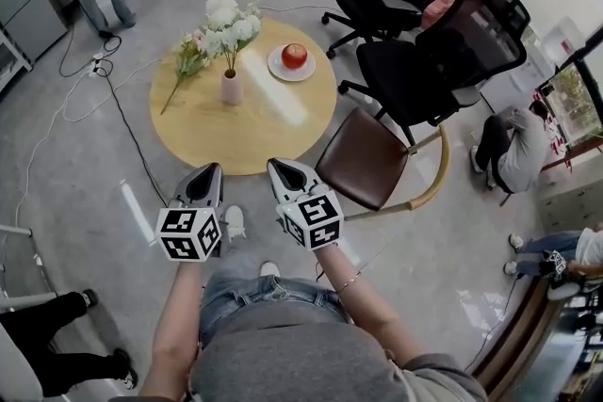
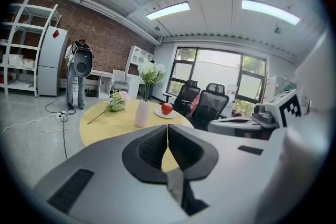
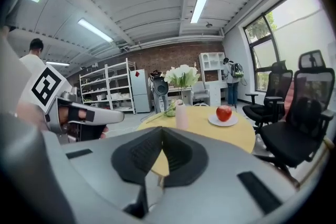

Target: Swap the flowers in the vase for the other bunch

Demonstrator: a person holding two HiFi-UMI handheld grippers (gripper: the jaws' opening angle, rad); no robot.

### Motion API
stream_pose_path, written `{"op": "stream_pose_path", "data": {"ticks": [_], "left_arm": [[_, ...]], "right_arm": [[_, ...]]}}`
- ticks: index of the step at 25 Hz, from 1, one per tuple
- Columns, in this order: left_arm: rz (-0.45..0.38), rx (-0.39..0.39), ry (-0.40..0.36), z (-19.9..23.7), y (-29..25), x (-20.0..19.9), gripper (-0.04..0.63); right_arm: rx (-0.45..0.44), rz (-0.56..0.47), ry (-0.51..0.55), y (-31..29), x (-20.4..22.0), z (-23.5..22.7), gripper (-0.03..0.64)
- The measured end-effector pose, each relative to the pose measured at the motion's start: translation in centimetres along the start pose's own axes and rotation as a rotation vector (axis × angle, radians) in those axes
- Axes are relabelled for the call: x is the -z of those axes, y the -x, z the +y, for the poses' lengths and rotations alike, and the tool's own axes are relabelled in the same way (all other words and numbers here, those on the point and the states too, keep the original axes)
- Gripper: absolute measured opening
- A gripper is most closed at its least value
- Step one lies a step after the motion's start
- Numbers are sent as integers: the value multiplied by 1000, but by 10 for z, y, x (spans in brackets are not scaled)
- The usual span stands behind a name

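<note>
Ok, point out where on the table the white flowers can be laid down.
Free: the near half of the table, from the vase to the front edge. Crowded: the far part, with the loose bunch left of the vase and the plate with apple right of it.

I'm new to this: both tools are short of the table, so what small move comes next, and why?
Probably carry the right gripper forward to the white flowers in the vase and open its jaws: it and the left gripper are shut, empty, and short of the table.
</note>
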State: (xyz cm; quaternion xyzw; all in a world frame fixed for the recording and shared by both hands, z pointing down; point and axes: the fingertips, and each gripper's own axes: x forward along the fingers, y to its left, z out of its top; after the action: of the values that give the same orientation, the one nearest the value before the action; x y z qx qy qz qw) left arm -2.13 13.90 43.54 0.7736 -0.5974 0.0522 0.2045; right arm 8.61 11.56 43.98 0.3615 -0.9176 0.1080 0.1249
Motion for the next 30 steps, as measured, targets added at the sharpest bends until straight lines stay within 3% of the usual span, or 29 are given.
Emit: {"op": "stream_pose_path", "data": {"ticks": [14,30], "left_arm": [[64,67,-13,82,-94,-37,20],[61,159,-32,127,-159,-78,20]], "right_arm": [[52,40,-15,-122,-34,-29,11],[98,59,-2,-192,-52,-52,30]]}}
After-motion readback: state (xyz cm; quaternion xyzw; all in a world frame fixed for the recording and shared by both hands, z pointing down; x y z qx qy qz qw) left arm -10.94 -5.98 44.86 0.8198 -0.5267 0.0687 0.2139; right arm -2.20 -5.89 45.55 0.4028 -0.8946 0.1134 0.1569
